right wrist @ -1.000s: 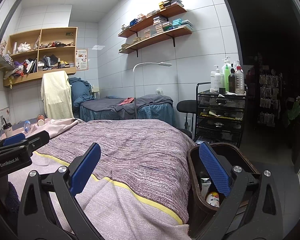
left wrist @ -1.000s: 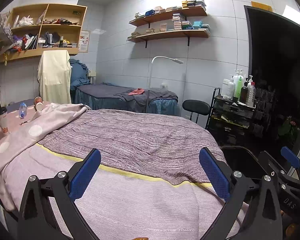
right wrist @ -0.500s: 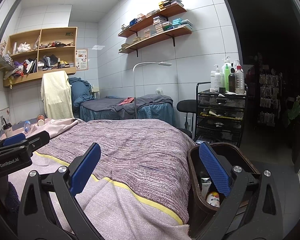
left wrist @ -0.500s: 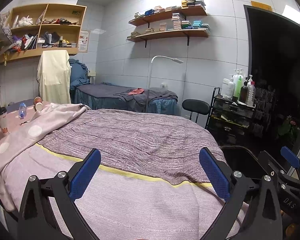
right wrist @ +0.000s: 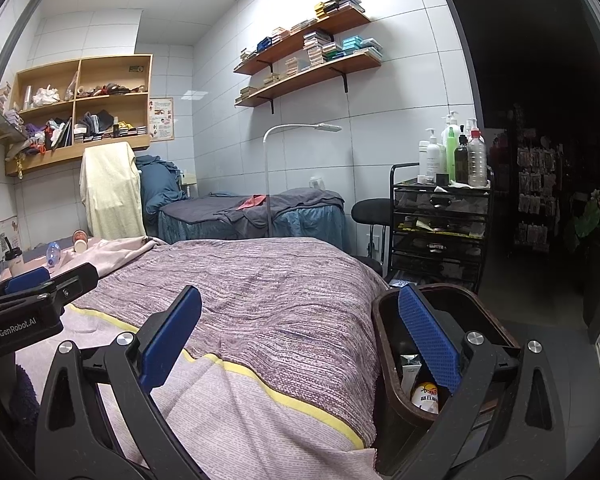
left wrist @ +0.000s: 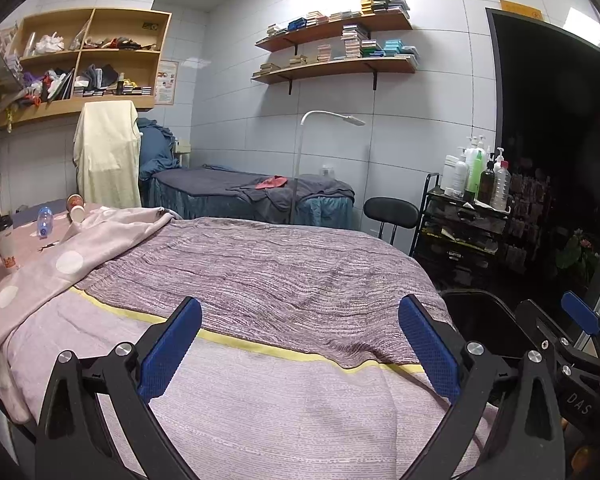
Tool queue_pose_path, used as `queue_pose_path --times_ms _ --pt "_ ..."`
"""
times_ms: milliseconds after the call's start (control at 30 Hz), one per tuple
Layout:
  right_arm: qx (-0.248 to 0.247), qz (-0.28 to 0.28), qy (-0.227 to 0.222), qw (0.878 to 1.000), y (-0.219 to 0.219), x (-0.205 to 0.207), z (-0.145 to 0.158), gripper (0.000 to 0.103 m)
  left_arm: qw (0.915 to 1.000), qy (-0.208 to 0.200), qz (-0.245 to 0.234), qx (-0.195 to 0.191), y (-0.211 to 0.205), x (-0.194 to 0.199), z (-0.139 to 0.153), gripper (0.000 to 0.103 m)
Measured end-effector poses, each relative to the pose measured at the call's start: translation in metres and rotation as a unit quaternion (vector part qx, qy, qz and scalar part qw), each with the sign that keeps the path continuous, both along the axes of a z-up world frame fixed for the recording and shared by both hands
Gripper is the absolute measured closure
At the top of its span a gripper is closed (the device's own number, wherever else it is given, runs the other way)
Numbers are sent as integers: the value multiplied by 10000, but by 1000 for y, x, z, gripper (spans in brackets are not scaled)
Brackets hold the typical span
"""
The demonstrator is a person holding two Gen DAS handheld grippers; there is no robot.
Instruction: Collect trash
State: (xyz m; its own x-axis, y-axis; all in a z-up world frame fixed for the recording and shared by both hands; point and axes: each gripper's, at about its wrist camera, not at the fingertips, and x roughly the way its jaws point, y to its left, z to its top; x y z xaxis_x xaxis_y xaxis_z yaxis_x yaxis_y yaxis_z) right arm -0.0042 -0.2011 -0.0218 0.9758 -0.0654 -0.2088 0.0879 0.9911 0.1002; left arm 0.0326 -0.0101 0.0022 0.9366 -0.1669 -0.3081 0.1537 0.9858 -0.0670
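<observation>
At the far left end of the bed lie a lidded drink cup (left wrist: pixel 5 246), a clear plastic bottle (left wrist: pixel 44 217) and two paper cups (left wrist: pixel 76 207). The same bottle (right wrist: pixel 52 253) and a paper cup (right wrist: pixel 80 241) show small in the right wrist view. A dark brown trash bin (right wrist: pixel 384 344) stands beside the bed's near right corner, with a carton and a printed wrapper inside. My left gripper (left wrist: pixel 300 344) hangs open and empty over the near end of the bed. My right gripper (right wrist: pixel 300 340) is open and empty too, its right finger over the bin's mouth.
The bed (left wrist: pixel 260 272) carries a purple striped cover and a pink dotted blanket (left wrist: pixel 68 256). Behind it are a second bed (left wrist: pixel 252 192), a floor lamp (left wrist: pixel 328 118) and a black stool (left wrist: pixel 390 214). A black cart with bottles (right wrist: pixel 440 216) stands right of the bin, before a dark doorway.
</observation>
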Motion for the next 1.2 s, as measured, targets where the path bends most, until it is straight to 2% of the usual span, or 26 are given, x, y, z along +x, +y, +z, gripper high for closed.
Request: queue_pose_path --times_ms 667,1200 --pt "30 -46 24 10000 -1 0 -3 6 10000 16 -13 55 0 0 -4 6" --pt "77 -25 153 9998 5 0 -7 6 9997 215 52 111 -1 4 -5 6"
